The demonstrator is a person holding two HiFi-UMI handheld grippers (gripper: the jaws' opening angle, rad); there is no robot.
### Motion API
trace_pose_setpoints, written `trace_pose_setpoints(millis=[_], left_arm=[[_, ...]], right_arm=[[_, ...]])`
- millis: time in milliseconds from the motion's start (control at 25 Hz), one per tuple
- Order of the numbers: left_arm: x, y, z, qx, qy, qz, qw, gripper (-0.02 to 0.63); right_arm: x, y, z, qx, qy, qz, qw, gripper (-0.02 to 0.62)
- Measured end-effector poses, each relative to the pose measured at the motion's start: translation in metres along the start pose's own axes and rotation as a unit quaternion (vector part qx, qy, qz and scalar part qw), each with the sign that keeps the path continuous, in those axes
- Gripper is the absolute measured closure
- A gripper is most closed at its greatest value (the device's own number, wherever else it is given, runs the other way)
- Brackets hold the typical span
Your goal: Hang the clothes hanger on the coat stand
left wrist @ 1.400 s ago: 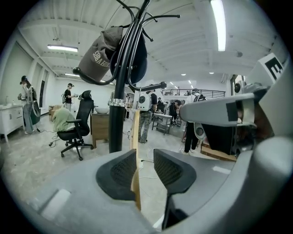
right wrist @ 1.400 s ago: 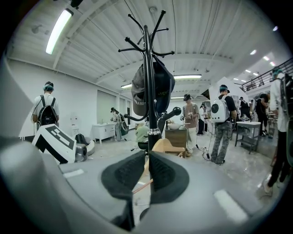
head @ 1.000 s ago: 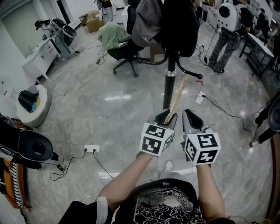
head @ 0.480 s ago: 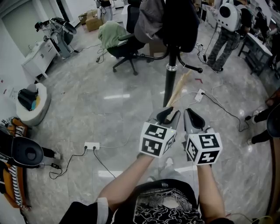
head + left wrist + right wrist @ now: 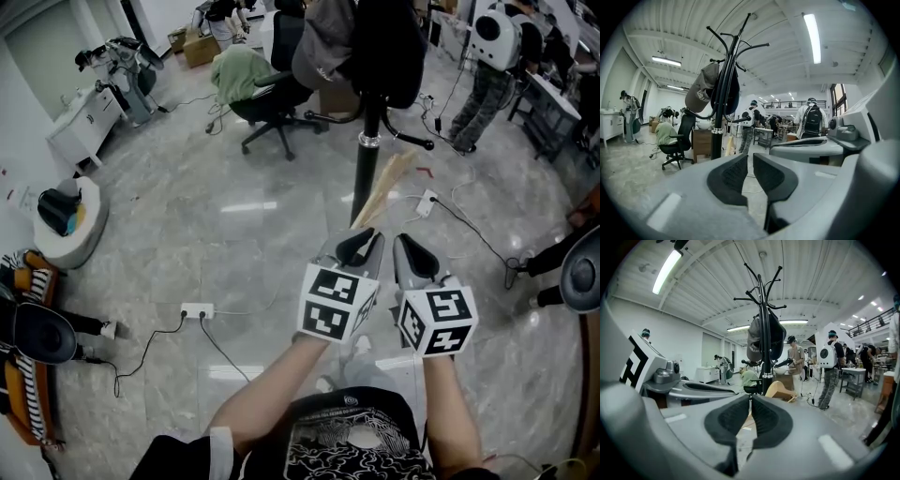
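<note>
Left gripper (image 5: 361, 244) seemingly pinching clothes hanger (image 5: 386, 183); coat stand (image 5: 365, 178) ahead, bearing garments (image 5: 386, 47)

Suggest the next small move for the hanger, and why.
Probably raise the left gripper. The hanger it seems to hold sits low beside the stand, whose bare top is well above it. The right gripper is shut and empty.

Bright, even light from ceiling tubes (image 5: 813, 37); glare patches on the glossy floor (image 5: 248, 208). Hanger (image 5: 384, 187) blurs. Fisheye bends edges; gripper views' corners go black.
</note>
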State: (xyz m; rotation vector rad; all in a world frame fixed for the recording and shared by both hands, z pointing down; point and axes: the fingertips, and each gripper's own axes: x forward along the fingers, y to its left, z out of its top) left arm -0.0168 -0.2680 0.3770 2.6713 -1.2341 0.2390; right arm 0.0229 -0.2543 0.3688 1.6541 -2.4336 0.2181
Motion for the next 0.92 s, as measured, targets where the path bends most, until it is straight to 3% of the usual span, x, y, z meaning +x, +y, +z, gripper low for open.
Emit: trace_pose_setpoints(millis=[160,920], left_arm=[[-0.005,-0.001,0.002,0.001,-0.003,0.005,1.0000,0.600],[-0.011,-0.008,-0.004,-0.001,-0.007,0.000,1.0000,0.600]], right_arm=[[-0.003,0.005,0.004,-0.004,-0.001,0.004,1.000,0.581],[-0.012,0.010,-0.006,-0.004,0.006,0.007,1.000,0.581]])
